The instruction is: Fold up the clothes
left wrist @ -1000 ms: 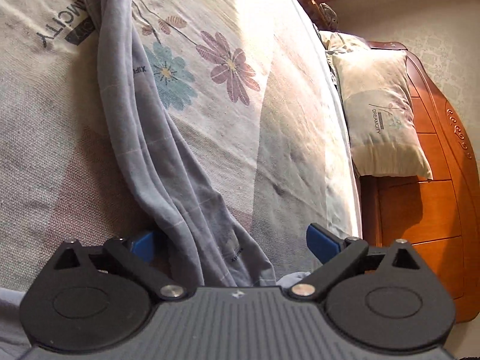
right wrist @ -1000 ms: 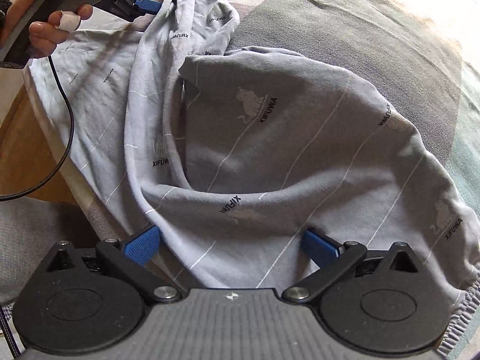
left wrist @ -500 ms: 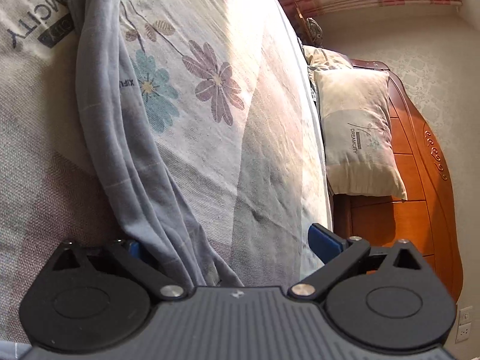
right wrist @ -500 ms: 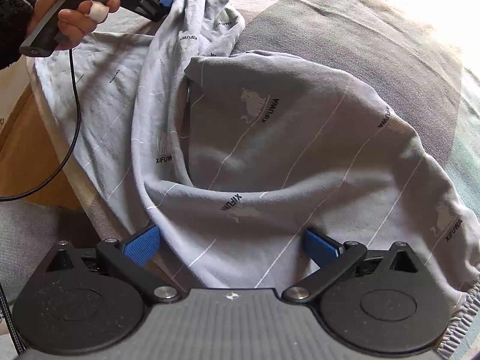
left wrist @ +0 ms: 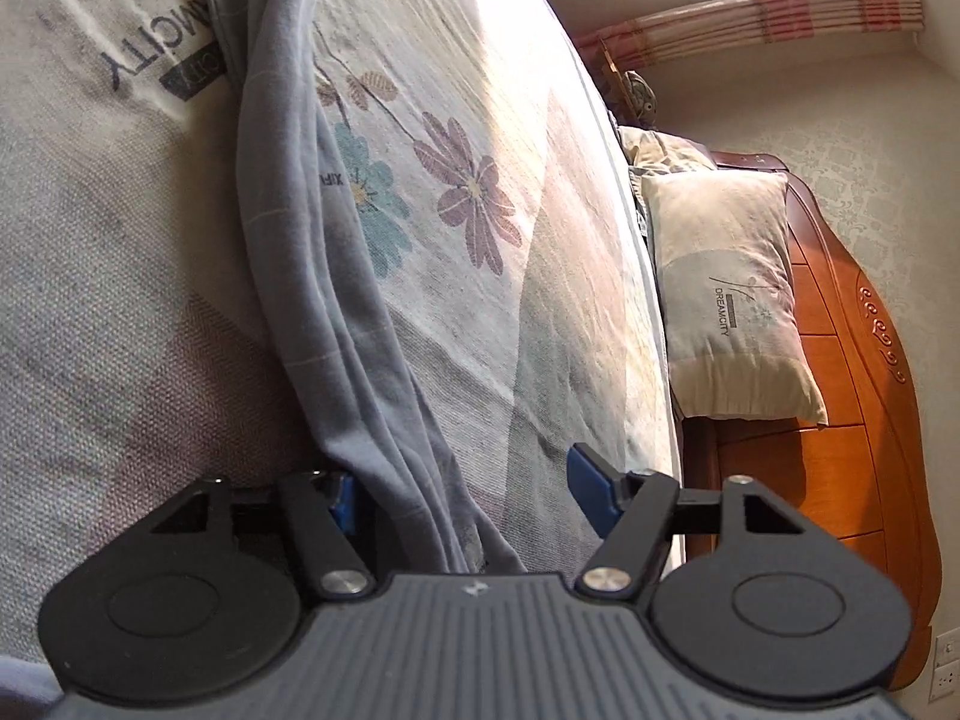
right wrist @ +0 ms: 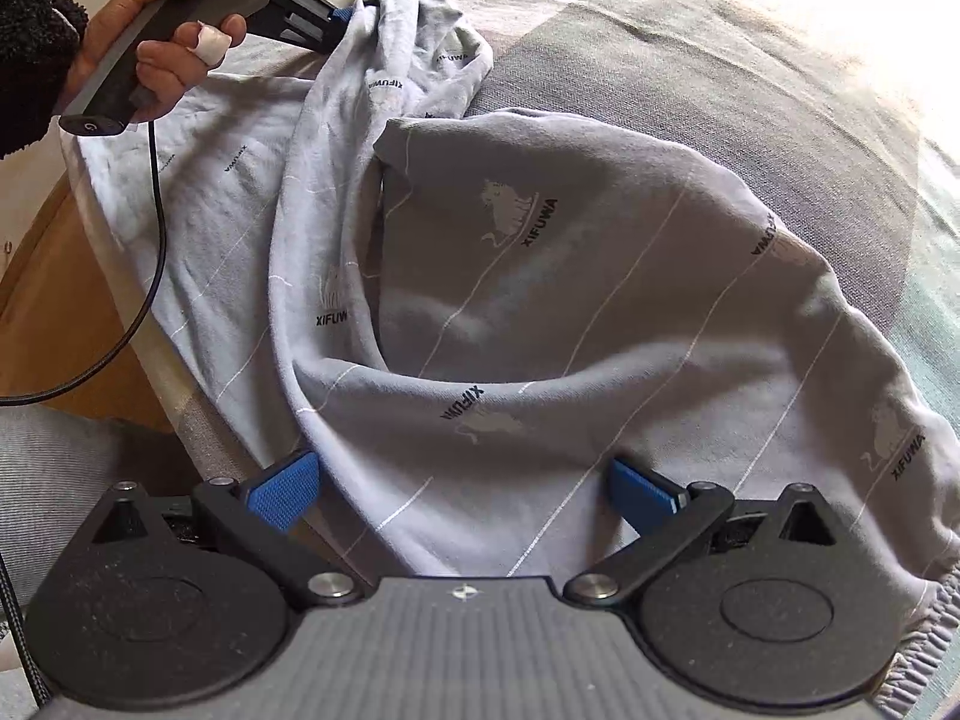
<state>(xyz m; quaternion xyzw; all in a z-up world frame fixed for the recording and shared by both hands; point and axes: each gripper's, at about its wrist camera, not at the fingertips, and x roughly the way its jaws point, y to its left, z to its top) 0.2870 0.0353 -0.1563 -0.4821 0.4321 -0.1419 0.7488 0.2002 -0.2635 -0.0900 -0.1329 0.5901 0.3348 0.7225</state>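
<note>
A grey garment printed with XIFUWA lies rumpled on the bed, its elastic hem at the lower right. In the right wrist view my right gripper stands open low over the near part of the cloth, which spreads between its blue pads. A bunched strand of the garment runs up the bed in the left wrist view and passes between the fingers of my left gripper. Those jaws are partly drawn in but still apart, the left pad against the cloth. The left gripper also shows at the right view's top left.
The bed cover carries a flower print. A pillow leans on the wooden headboard at the right. A person's hand holds the left gripper's handle, and its cable hangs over the bed's wooden edge.
My left gripper's fingers have drawn closer together around the bunched strand while the gripper shifted along the bed. The right gripper has stayed put and open.
</note>
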